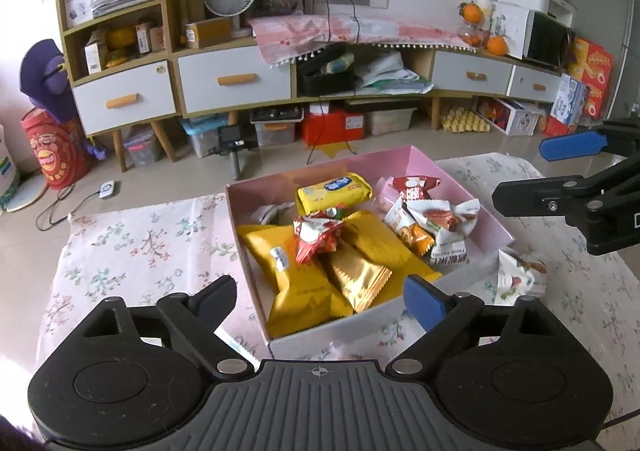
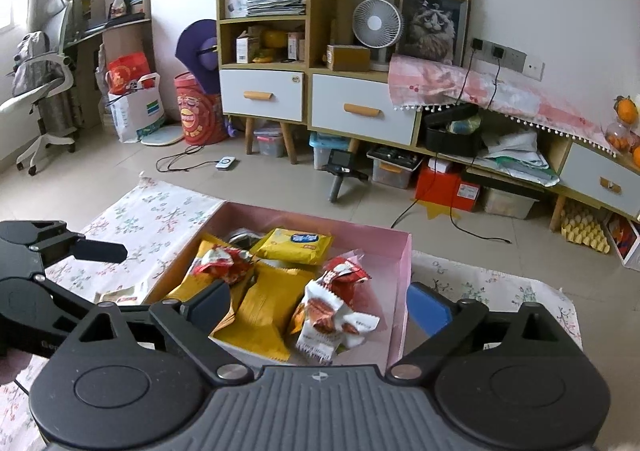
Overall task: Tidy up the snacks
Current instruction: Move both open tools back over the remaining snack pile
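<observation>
Pink box (image 1: 472,187) on floral cloth (image 1: 132,247) holds most snacks. White nut packet (image 1: 516,275) lies outside, just beside near wall. Left gripper (image 1: 320,291) and right gripper (image 2: 320,305) both spread, empty. Risk (judgement): stray packet overlooked, or crinkly foil slipping from pads.

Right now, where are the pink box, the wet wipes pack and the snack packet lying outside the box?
pink box (image 1: 460,179), left wrist view, inner right wall.
wet wipes pack (image 1: 334,191), left wrist view, middle of its top face.
snack packet (image 1: 516,275), left wrist view, middle of wrapper.

Glossy foil snack packets (image 1: 308,291) in matt pink cardboard box (image 1: 460,187) on floral cloth (image 1: 132,247).
</observation>
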